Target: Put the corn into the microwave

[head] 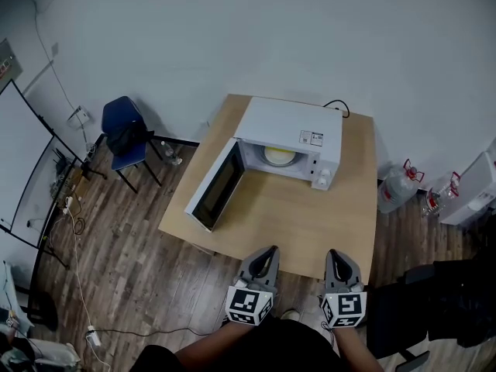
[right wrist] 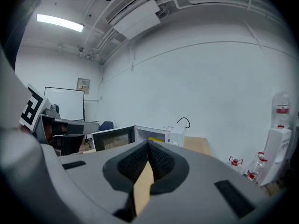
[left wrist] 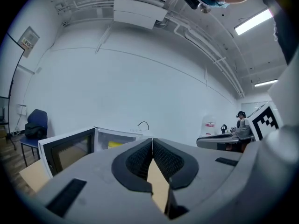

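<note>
facing the open microwave, perhaps corn inside, blue chair nearby; left gripper, right gripper clenched empty.

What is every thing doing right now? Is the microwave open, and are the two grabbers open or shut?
microwave: upright on the table
microwave door: swung wide open
corn: lying inside the microwave
left gripper: shut, nothing held
right gripper: shut, nothing held
blue chair: upright, with a dark bag on it
</note>
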`<action>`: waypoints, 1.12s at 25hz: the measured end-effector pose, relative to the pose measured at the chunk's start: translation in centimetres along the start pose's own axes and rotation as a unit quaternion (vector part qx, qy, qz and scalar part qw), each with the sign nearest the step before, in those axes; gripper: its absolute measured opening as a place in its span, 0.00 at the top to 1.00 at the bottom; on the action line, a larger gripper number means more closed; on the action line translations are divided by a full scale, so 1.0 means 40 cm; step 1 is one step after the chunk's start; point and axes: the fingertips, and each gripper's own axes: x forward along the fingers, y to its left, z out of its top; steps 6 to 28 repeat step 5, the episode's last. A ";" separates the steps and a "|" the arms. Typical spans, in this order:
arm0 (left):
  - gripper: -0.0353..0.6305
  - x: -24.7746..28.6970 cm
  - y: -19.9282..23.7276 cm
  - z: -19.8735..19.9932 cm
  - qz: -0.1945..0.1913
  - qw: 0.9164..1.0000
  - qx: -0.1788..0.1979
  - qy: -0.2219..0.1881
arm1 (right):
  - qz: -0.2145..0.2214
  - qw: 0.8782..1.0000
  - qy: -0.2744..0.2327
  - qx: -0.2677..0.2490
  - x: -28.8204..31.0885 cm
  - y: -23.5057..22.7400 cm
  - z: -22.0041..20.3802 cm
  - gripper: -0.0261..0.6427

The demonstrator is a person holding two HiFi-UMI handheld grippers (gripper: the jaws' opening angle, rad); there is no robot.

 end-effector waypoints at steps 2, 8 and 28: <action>0.92 -0.008 -0.011 0.001 0.006 1.000 0.004 -0.003 | 0.001 1.000 -0.003 -0.001 -0.019 -0.006 -0.002 0.87; 0.92 -0.020 -0.029 -0.003 0.013 1.000 0.004 -0.004 | 0.006 1.000 -0.006 -0.004 -0.050 -0.010 -0.006 0.87; 0.92 -0.020 -0.029 -0.003 0.013 1.000 0.004 -0.004 | 0.006 1.000 -0.006 -0.004 -0.050 -0.010 -0.006 0.87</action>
